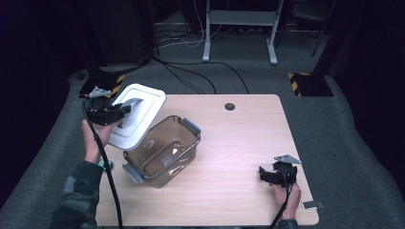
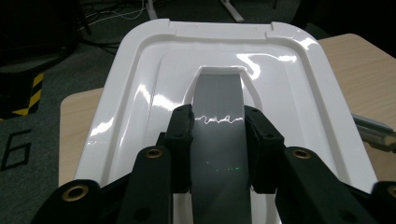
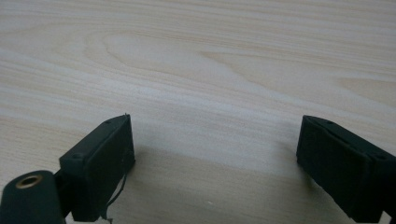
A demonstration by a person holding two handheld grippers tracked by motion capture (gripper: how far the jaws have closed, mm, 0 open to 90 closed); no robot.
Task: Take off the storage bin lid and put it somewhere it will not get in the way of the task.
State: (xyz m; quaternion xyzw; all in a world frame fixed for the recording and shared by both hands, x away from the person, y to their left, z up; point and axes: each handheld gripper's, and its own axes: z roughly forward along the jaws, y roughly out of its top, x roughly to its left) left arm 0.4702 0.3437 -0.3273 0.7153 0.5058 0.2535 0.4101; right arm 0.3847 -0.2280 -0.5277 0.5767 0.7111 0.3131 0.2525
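Observation:
A white rectangular lid (image 1: 137, 114) with a grey centre handle (image 2: 218, 140) is held in the air over the table's left edge. My left gripper (image 1: 125, 109) is shut on that grey handle, one black jaw on each side of it, as the left gripper view shows close up (image 2: 218, 122). Just right of the lid stands a clear brownish container (image 1: 162, 150) with grey side clasps, uncovered and with nothing inside. My right gripper (image 1: 265, 174) rests near the table's front right, open, with bare wood between its jaws (image 3: 215, 140).
The wooden table (image 1: 248, 143) has a round cable hole (image 1: 229, 106) near its far edge. A small grey piece (image 1: 313, 205) lies at the front right corner. Cables, a desk frame and yellow-black striped bases stand on the carpet beyond.

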